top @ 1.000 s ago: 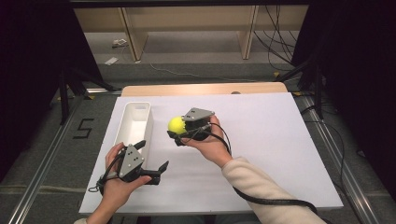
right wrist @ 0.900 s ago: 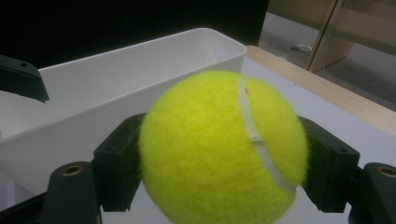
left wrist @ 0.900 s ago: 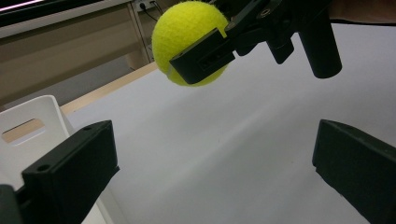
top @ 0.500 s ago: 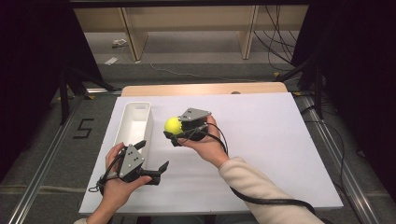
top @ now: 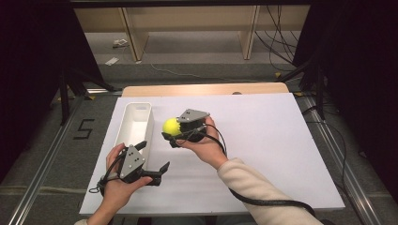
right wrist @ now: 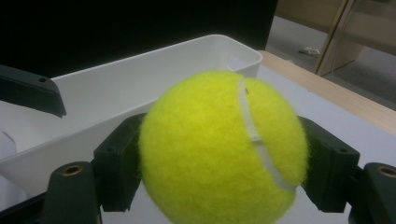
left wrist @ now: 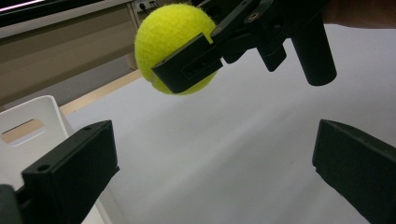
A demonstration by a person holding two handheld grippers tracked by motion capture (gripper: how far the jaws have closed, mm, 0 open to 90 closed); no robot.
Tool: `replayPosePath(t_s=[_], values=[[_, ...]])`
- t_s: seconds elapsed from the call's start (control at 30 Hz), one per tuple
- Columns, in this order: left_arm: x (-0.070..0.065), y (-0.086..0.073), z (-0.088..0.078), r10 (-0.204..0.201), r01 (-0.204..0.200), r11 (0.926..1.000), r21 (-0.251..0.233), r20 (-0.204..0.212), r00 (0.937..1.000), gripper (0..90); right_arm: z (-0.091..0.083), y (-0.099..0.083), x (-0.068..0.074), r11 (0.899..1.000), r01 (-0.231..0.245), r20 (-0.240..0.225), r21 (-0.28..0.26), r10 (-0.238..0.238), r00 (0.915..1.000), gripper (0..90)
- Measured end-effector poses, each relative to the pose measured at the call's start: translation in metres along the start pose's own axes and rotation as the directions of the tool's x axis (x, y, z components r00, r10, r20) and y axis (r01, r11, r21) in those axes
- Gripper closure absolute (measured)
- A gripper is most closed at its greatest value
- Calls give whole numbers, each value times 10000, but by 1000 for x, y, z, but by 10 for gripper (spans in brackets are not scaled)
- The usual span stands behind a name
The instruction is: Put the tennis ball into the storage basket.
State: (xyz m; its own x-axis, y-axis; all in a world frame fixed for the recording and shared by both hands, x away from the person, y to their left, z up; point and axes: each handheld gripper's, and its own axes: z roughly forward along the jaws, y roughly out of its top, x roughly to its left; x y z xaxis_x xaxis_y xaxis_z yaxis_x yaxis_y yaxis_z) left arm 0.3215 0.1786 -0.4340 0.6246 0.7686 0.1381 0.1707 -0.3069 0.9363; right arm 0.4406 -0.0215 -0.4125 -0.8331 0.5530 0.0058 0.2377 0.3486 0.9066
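Observation:
A yellow tennis ball (top: 171, 126) hangs above the white table (top: 263, 140), just right of the long white bin (top: 123, 126). My right gripper (top: 172, 134) is shut on the ball, one black jaw pressing each side; its own view shows the ball (right wrist: 219, 149) close up with the bin wall (right wrist: 140, 84) behind. Near the table's front left, my left gripper (top: 154, 157) stands open with nothing between its jaws. In the left gripper view the ball (left wrist: 173, 46) sits high beyond that gripper (left wrist: 210, 163), with the bin end (left wrist: 32, 121) at the left.
A wooden strip (top: 206, 89) runs along the table's far edge, with shelving and loose cables on the floor beyond. The right gripper's cable (top: 263, 201) trails under the sleeve. A "5" mark (top: 83, 129) lies on the floor left of the table.
My right gripper has drifted slightly left with the ball, closer to the bin. The left gripper has stayed where it was.

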Motion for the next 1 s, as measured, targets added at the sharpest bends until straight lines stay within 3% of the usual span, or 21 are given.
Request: replayPosePath(t_s=[0.27,0.4,1.0], values=[[0,0,0,-5,5,10000,-6,-5,10000,0,2,4,2,10000,-5,-44,-26,5,10000,263],[-1,-1,0,-220,219,9997,47,87,9997,0,4,5,3,10000,35,-95,-24,-35,9999,263],[0,0,0,-64,64,10000,15,-38,10000,0,10,9,5,10000,-18,-108,0,18,9999,263]])
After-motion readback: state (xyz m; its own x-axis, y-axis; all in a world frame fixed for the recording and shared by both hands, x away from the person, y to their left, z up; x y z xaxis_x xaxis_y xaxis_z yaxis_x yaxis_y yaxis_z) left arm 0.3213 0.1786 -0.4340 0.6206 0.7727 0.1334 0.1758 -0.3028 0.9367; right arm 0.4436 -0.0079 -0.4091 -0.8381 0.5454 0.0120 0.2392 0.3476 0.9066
